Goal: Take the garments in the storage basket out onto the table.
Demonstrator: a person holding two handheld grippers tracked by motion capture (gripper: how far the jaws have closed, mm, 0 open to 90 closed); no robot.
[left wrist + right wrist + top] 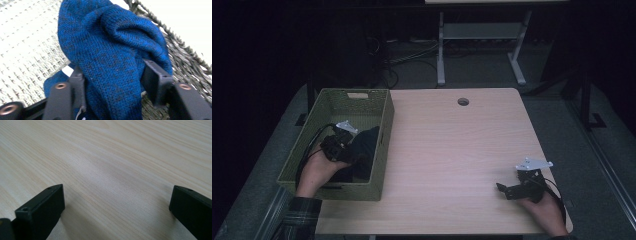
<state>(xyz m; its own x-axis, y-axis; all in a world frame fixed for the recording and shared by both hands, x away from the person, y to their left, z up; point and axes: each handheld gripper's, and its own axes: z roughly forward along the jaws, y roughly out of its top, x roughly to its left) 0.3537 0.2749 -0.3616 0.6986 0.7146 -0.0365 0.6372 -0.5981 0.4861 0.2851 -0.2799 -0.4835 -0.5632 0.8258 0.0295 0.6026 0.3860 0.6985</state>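
The left hand-held gripper (354, 152) was inside the green woven basket (328, 187) at the left edge of the surface (452, 150); its jaws pinched a blue knitted cloth (110, 55) that lay in the basket; the right hand-held gripper (502, 189) rested near the surface's front right corner, jaws spread wide, holding nothing.
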